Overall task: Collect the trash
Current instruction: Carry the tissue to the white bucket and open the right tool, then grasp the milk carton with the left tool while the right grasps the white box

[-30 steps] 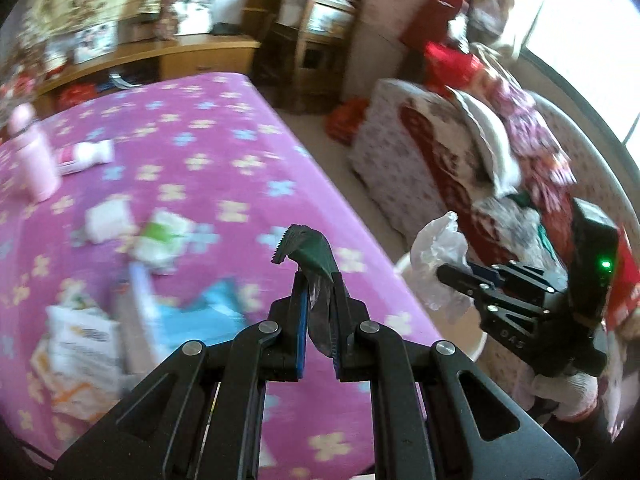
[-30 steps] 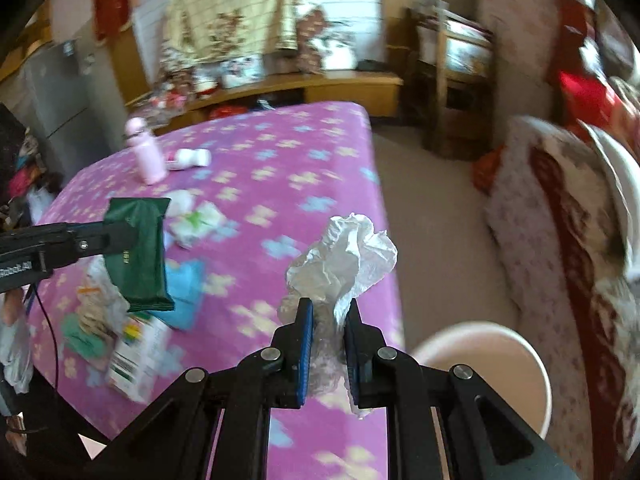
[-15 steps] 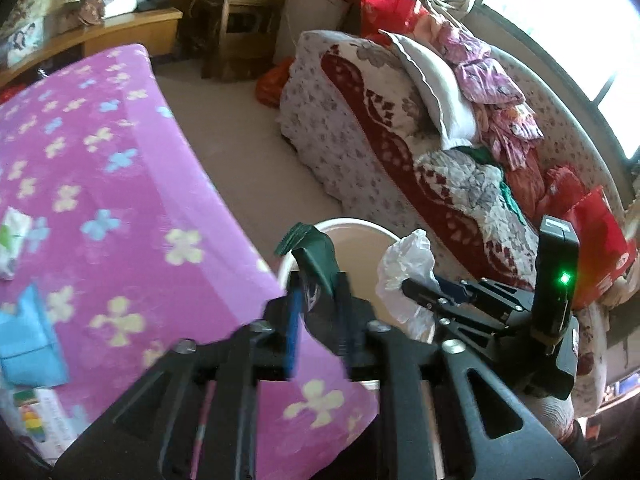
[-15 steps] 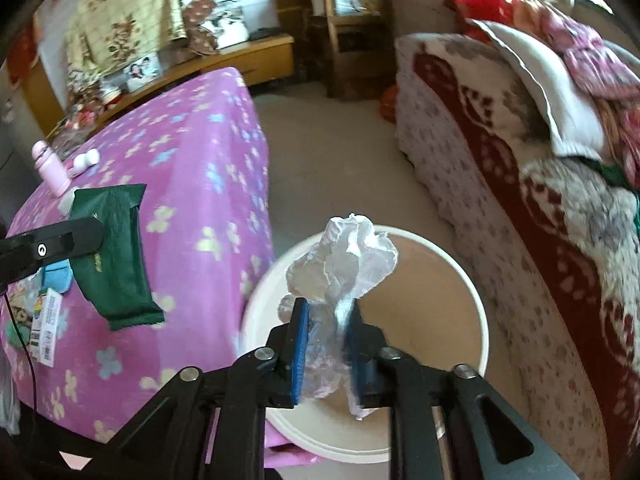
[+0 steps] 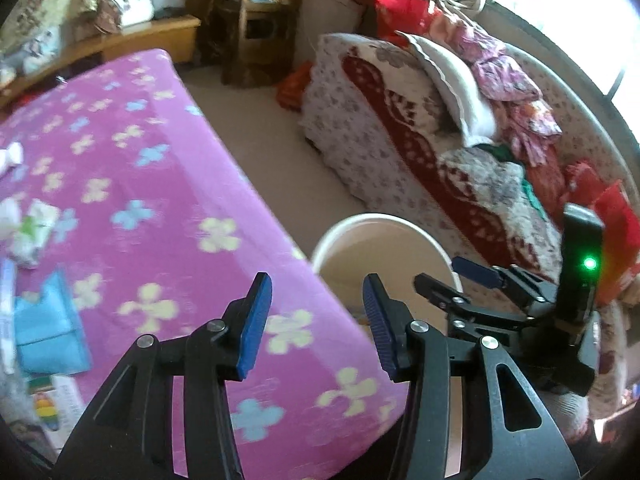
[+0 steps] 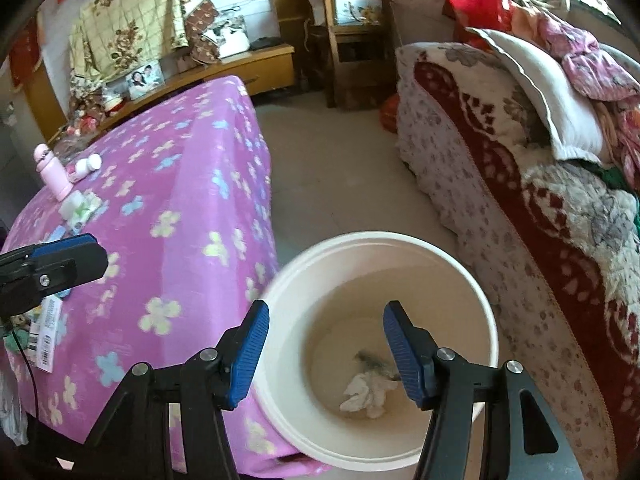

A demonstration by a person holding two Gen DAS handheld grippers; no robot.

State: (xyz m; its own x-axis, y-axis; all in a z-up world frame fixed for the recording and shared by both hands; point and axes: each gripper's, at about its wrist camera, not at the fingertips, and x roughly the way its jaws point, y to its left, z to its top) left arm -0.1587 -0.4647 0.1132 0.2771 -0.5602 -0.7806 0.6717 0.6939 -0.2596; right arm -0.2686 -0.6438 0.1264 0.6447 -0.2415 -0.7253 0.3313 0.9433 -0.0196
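A white bin (image 6: 400,237) stands on the floor by the corner of the purple flowered table (image 6: 180,200). My right gripper (image 6: 326,310) hangs over its mouth, jaws opening, nothing between them. At the bin's bottom lie a crumpled white plastic piece (image 6: 366,394) and a dark green wrapper (image 6: 372,358). My left gripper (image 5: 316,284) is over the table corner beside the bin (image 5: 360,220), jaws opening and empty. Each gripper shows in the other's view: the right gripper (image 5: 440,274), the left gripper (image 6: 94,252). A blue packet (image 5: 48,336) and a white-green packet (image 5: 34,228) lie on the table.
A pink bottle (image 6: 54,172) and a small white bottle (image 6: 86,168) stand at the table's far side. A sofa (image 6: 500,184) piled with blankets and a pillow runs along the right. A wooden chair (image 6: 352,32) and a low cabinet (image 6: 256,68) stand behind.
Both grippers swung from over the table to the bin and opened. The green wrapper left the left gripper and the crumpled plastic left the right one; both now lie in the bin.
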